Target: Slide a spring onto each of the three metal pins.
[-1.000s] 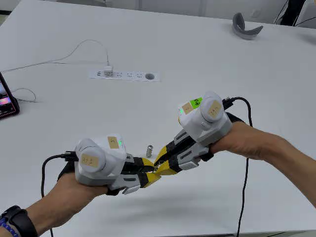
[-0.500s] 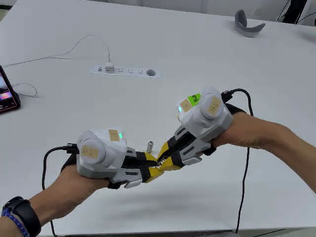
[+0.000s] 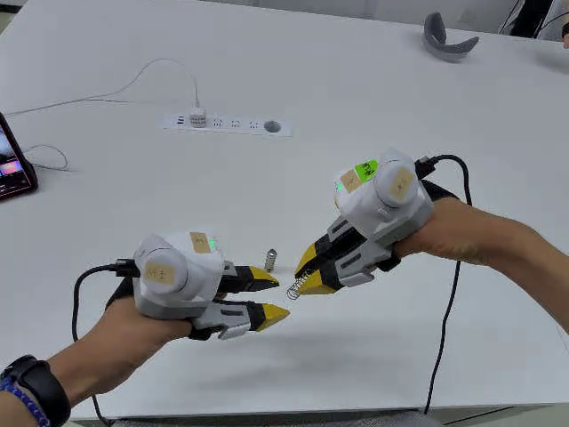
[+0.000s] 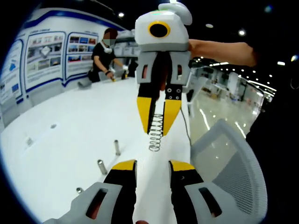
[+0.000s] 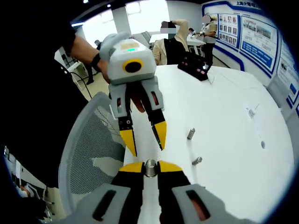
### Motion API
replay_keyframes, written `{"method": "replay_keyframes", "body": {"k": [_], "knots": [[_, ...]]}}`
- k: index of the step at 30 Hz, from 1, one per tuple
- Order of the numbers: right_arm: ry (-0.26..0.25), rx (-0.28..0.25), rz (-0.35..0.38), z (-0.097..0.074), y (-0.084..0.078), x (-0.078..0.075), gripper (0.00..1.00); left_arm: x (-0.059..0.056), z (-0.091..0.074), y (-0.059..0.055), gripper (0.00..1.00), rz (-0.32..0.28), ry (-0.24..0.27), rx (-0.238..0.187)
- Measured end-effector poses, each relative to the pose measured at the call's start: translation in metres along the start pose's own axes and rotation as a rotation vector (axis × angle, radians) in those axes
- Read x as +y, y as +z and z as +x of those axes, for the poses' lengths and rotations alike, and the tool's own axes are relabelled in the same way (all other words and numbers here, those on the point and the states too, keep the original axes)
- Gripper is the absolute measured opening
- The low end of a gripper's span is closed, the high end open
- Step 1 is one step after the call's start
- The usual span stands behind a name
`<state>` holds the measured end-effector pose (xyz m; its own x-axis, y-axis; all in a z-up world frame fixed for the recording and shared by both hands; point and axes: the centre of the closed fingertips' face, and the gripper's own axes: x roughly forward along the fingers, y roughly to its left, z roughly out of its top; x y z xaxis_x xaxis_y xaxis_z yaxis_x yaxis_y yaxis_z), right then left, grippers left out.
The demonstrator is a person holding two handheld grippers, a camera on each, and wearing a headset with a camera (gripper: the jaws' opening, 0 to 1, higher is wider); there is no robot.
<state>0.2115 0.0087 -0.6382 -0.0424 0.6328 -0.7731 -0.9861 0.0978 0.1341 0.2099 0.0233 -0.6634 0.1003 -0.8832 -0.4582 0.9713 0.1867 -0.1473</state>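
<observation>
A small metal spring (image 3: 296, 286) sticks out from the tips of my right gripper (image 3: 305, 274), which is shut on it just above the white table. In the right gripper view the spring (image 5: 150, 168) sits end-on between the yellow tips. My left gripper (image 3: 268, 294) faces it from the left, open and holding nothing. From the left gripper view the spring (image 4: 156, 133) hangs from the right gripper (image 4: 159, 122), above my own parted left tips (image 4: 153, 166). One metal pin (image 3: 270, 259) stands upright just behind the tips. Three pins (image 4: 117, 147) (image 4: 101, 166) (image 4: 79, 190) stand in a row on the table.
A white power strip (image 3: 227, 124) with a plugged cable lies at the back of the table (image 3: 373, 80). A phone (image 3: 9, 169) rests at the left edge, a grey curved band (image 3: 449, 37) at the far right. A mesh chair (image 5: 93, 154) is below the table edge.
The grippers, tip to tip before, have drawn apart. The left gripper has opened and pulled back left; the spring stays in the right gripper, which moved slightly right.
</observation>
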Motion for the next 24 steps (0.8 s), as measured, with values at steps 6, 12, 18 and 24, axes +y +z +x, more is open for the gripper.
{"method": "replay_keyframes", "body": {"k": [6,12,18,24], "knots": [[-0.01,0.016,0.019,-0.002,-0.011,0.0,0.12,0.008,-0.008,-0.01,0.31,-0.017,0.041,0.014],[-0.044,0.036,0.049,-0.002,-0.026,-0.007,0.12,0.022,-0.019,-0.018,0.33,-0.05,0.107,0.011],[-0.09,0.061,0.09,-0.004,-0.043,-0.02,0.12,0.032,-0.032,-0.029,0.37,-0.084,0.158,0.015],[-0.117,0.086,0.118,-0.007,-0.057,-0.03,0.12,0.043,-0.045,-0.041,0.43,-0.121,0.212,0.025]]}}
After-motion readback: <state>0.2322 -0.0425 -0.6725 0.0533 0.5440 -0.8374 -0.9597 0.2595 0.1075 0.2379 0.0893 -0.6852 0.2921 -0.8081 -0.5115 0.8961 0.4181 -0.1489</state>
